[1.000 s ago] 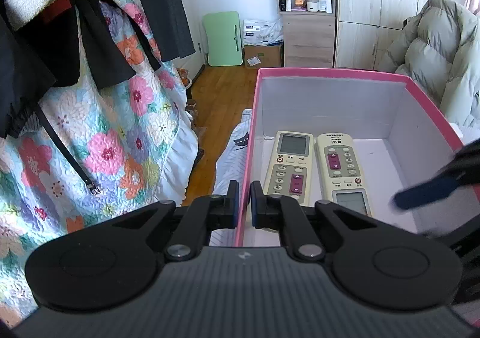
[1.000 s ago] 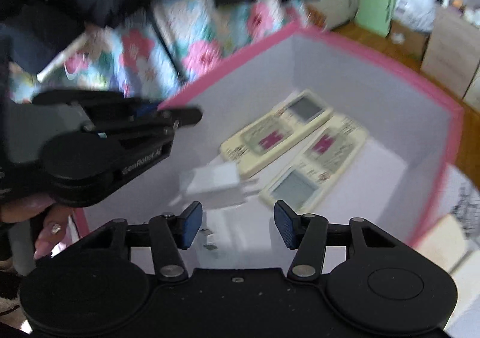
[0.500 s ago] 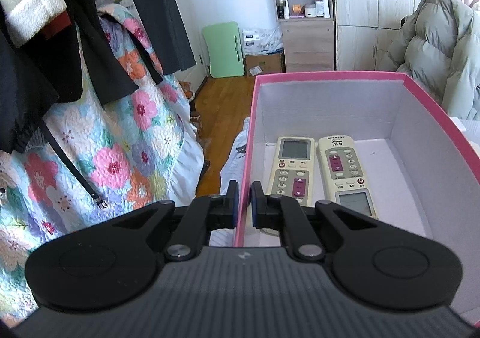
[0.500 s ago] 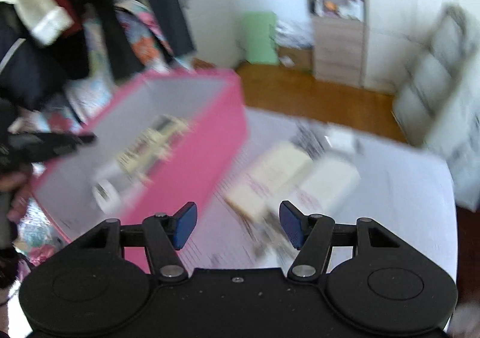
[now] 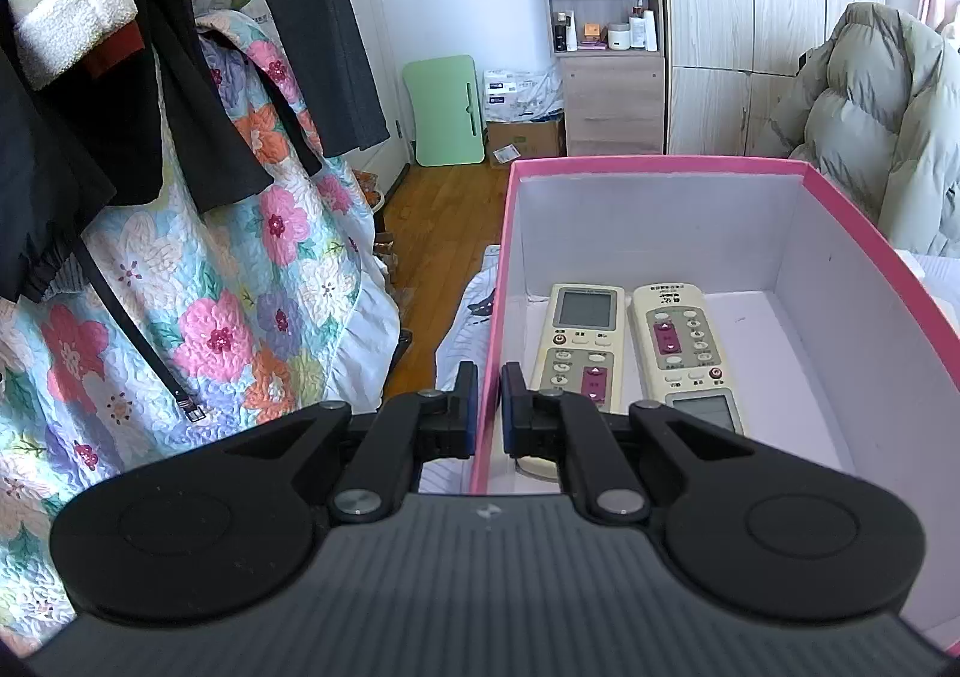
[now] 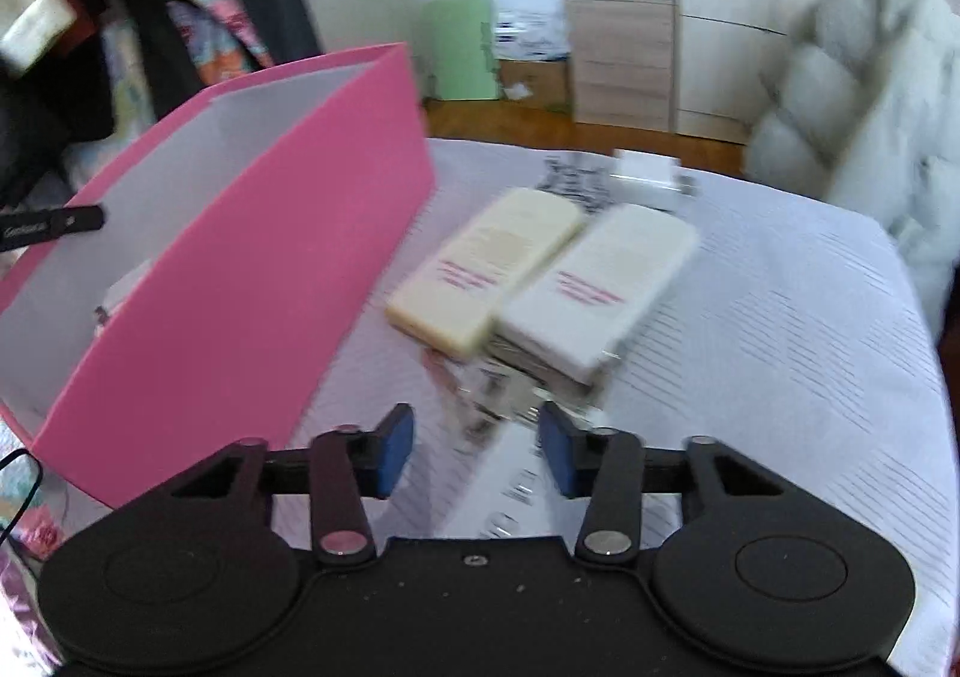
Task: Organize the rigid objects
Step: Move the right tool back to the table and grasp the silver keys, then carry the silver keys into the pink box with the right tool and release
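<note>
My left gripper (image 5: pixel 489 413) is shut on the near left wall of the pink box (image 5: pixel 660 164). Two cream remotes (image 5: pixel 579 347) (image 5: pixel 684 353) lie side by side on the box floor. In the right wrist view the pink box (image 6: pixel 240 287) stands at the left, with a white charger (image 6: pixel 120 287) inside it. My right gripper (image 6: pixel 477 452) hovers over the table beside the box, and its jaws are closing. A blurred flat thing lies under them, untouched by the pads. Just ahead, a cream remote (image 6: pixel 486 269) and a white remote (image 6: pixel 594 287) lie face down.
A white adapter (image 6: pixel 648 173) lies at the far side of the white tablecloth (image 6: pixel 810 347). A puffy grey coat (image 6: pixel 852 77) hangs over a chair at the right. Hanging clothes and a floral quilt (image 5: pixel 210 287) stand left of the box.
My right gripper has come out of the box, leaving the white charger there, and swung right over the table to the face-down remotes. Its jaws have narrowed. The left gripper kept still.
</note>
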`<state>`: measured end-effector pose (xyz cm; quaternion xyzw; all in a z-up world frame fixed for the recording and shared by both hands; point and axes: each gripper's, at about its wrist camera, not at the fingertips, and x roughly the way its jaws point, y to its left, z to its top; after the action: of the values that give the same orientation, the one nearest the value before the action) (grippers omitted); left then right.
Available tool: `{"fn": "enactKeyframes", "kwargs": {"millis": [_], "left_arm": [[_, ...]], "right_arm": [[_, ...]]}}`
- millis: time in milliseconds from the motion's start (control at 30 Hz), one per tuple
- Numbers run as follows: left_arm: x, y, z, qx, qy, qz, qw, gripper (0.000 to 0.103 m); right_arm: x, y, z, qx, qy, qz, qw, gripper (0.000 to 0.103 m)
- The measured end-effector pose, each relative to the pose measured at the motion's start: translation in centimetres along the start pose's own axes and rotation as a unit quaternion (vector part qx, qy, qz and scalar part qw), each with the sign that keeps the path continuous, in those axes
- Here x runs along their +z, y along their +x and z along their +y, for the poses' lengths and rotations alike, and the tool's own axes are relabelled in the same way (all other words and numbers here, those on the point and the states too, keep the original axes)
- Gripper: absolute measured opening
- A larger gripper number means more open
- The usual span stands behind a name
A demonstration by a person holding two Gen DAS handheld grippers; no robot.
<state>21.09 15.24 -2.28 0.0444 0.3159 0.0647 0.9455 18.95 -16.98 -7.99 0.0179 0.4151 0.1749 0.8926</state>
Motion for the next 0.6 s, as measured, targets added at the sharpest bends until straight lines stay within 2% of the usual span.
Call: {"fn": "enactKeyframes", "kwargs": {"millis": [67, 100, 167, 367, 600], "left_arm": [[0.0, 0.0, 0.0, -0.001, 0.0, -0.001, 1.0, 0.006], [0.0, -0.1, 0.0, 0.0, 0.001, -0.004, 1.0, 0.006], [-0.2, -0.2, -0.1, 0.0, 0.004, -0.008, 1.0, 0.007], [-0.1, -0.1, 0.0, -0.002, 0.003, -0.007, 1.0, 0.007], [-0.1, -0.1, -0.1, -0.002, -0.002, -0.009, 1.0, 0.007]], "right_arm": [[0.0, 0.9, 0.5, -0.02, -0.024, -0.011, 0.999, 0.023], [0.1, 1.1, 0.7, -0.034, -0.038, -0.012, 0.999, 0.005], [0.3, 1.0, 0.9, -0.05, -0.051, -0.023, 0.997, 0.004], [1.2, -2.6, 1.3, -0.005, -0.031, -0.077, 0.997, 0.004], [4.8, -6.8, 3.4, 0.06, -0.044, -0.138, 0.988, 0.004]]}}
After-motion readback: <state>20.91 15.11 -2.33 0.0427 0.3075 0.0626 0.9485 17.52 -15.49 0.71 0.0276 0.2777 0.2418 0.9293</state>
